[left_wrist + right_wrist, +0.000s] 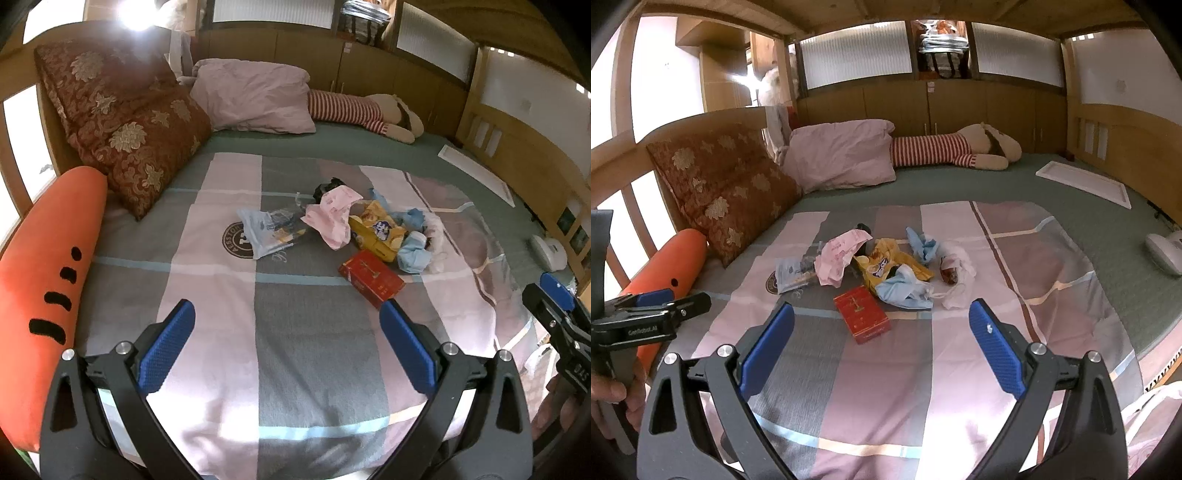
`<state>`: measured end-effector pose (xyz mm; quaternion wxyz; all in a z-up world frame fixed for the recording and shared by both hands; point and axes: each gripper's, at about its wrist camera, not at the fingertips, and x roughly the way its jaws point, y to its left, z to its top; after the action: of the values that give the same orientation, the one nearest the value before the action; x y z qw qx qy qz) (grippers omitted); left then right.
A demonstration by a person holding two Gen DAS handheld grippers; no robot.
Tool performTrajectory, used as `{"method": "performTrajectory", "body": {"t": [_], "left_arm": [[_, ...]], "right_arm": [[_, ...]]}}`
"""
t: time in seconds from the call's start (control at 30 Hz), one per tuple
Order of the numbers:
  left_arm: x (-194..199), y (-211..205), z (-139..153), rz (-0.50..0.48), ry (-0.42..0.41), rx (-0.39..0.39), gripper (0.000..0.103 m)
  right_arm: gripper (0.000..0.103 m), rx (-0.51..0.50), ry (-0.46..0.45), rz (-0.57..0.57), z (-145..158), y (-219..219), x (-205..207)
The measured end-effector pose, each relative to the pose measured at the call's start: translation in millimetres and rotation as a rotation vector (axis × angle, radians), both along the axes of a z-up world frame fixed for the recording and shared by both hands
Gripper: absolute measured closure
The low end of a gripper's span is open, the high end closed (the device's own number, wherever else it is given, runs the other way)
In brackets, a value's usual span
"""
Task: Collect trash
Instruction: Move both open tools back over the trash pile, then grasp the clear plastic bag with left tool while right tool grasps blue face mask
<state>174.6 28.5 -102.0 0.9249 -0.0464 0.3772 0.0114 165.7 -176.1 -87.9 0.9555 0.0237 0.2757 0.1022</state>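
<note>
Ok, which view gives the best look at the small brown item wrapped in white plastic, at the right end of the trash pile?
The right wrist view: the brown item lies unobstructed there beside the blue mask. In the left wrist view only the white plastic shows behind the mask; the brown part is hidden.

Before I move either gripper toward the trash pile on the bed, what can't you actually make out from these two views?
- Black item at the pile's far edge: mostly covered by the pink wrapper in both views.
- Print on the red box: too small to read.
- Dark object inside the white bag: right wrist view only, too small to identify.
- No bin or collection bag shows in either view.
- Bed's near edge: hidden behind the left gripper and right gripper.
</note>
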Motion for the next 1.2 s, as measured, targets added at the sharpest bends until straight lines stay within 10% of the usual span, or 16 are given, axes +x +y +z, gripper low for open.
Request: {"method": "performTrajectory", "body": {"t": [0.57,0.8,1.0,1.07,1.2], "left_arm": [[123,4,-69,-0.073,0.089,0.189,0.004],[162,-2,-94,-0.135,0.087,0.212,0.009],[192,-2,-120,-0.163,0.163,0.23,0.047],[198,5,-131,-0.166,0.217,0.173,0.081],[196,14,-126,-0.16,0.229,0.137,0.095]], "right_arm": [[0.01,0.017,0.259,-0.019,-68,8,137],[0.037,0.059,0.385,-0.013,-104,5,171],[0.063,0.07,0.388,0.015,-99,7,171],[0.073,0.072,0.39,0.022,-95,9,171],[0.081,0.071,0.356,0.032,-82,10,165]]}}
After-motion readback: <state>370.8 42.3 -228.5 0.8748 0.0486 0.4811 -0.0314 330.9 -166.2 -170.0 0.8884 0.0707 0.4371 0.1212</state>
